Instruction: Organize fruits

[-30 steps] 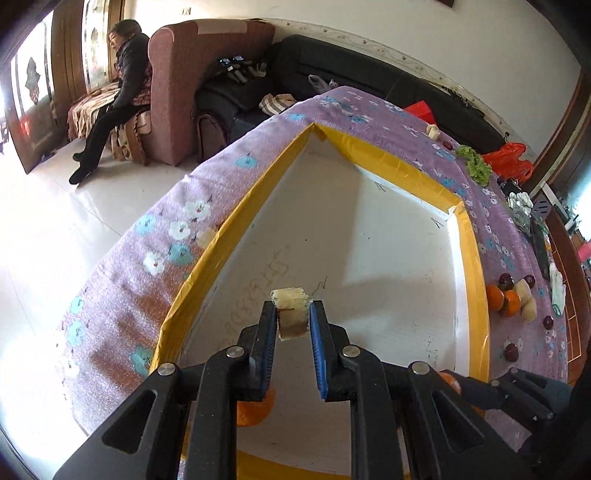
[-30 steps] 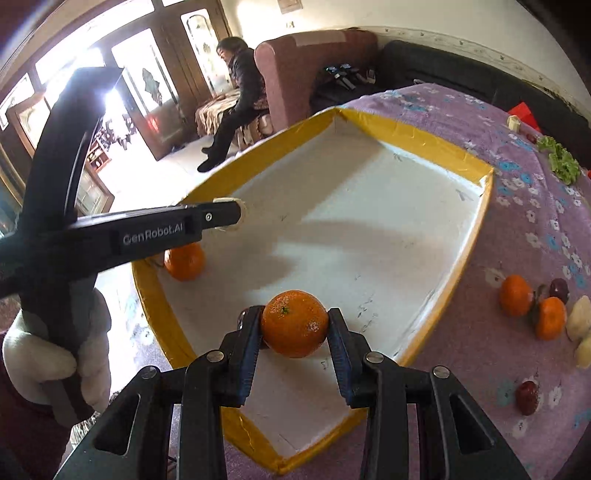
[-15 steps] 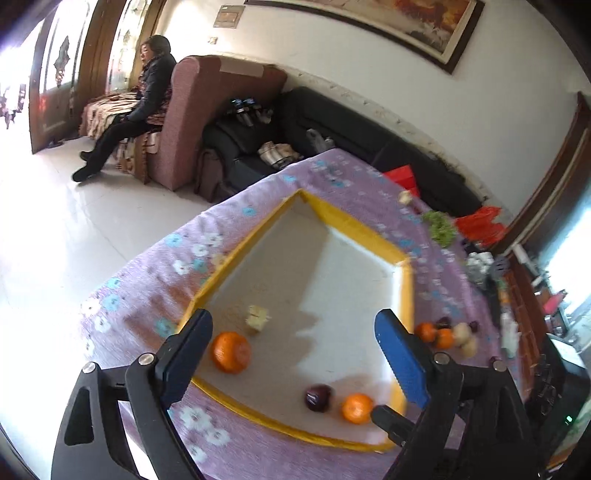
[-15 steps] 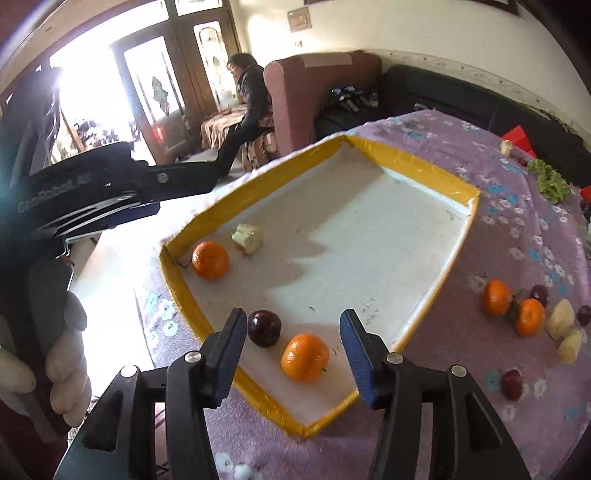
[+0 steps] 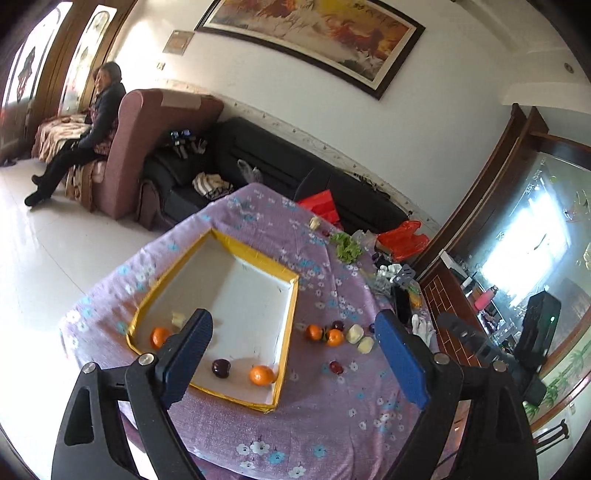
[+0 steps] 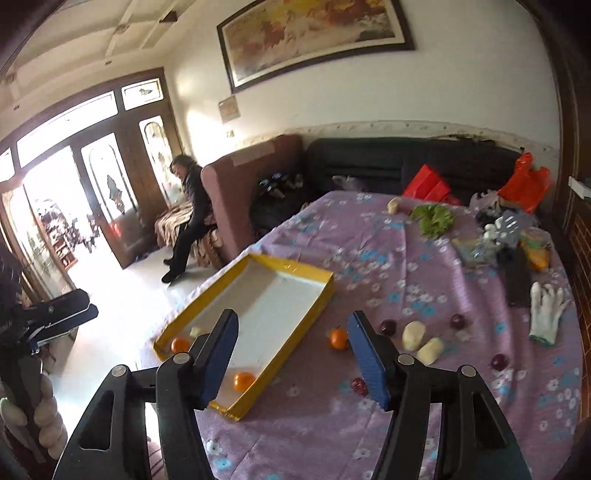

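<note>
Left wrist view: the left gripper hangs wide open and empty above the yellow-edged tray, where two oranges, a plum and a pale piece lie. Right wrist view: the right gripper, equally wide and empty, faces loose fruit right of the tray, likely reaching next for the orange on the worktop.

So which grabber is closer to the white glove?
Probably right. The right gripper hangs over the loose fruit beside the white glove; the left gripper is over the yellow tray, farther away.

Black sofa, seated woman, white glove, framed painting
</note>
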A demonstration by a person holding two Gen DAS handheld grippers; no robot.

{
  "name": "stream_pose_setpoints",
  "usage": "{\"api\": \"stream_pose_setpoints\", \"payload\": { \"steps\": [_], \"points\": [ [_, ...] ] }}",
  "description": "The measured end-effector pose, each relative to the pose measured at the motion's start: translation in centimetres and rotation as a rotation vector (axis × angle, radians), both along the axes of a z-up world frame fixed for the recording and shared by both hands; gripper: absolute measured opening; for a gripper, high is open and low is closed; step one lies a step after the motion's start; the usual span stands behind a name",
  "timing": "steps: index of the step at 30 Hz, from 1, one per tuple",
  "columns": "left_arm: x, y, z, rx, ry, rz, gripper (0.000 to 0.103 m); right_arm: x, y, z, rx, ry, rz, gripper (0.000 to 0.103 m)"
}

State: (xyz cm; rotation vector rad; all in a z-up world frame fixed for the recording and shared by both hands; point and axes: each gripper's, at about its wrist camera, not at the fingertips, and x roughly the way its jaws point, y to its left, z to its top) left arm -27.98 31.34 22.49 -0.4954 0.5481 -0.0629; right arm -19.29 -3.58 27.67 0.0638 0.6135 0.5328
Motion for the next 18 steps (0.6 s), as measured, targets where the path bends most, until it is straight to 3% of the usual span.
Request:
{"api": "stream_pose_setpoints", "payload": {
  "steps": [7, 10, 13, 18],
  "points": [
    [-2.5, 3.2, 5.6, 0.091, -0.035, 0.114, 0.089, 0.3, -4.7, 8.7, 0.095, -0.071, -0.086, 0.073],
    [-3.2, 4.6, 5.7, 0.111, -0.046, 0.159, 0.092, 0.3, -4.8, 11.0, 0.132, -0.102, -0.079, 0.088],
    [-2.7, 5.4, 3.8, 0.069, -0.028, 0.159, 0.094, 0.0, -3.7, 10.7, 0.128, -0.121, -0.059, 0.091],
    [-1.0, 5.9, -0.3, 0.025, 0.009, 0.159, 0.094, 1.0, -0.3, 5.7, 0.072, -0.054, -0.021, 0.091]
  ]
}}
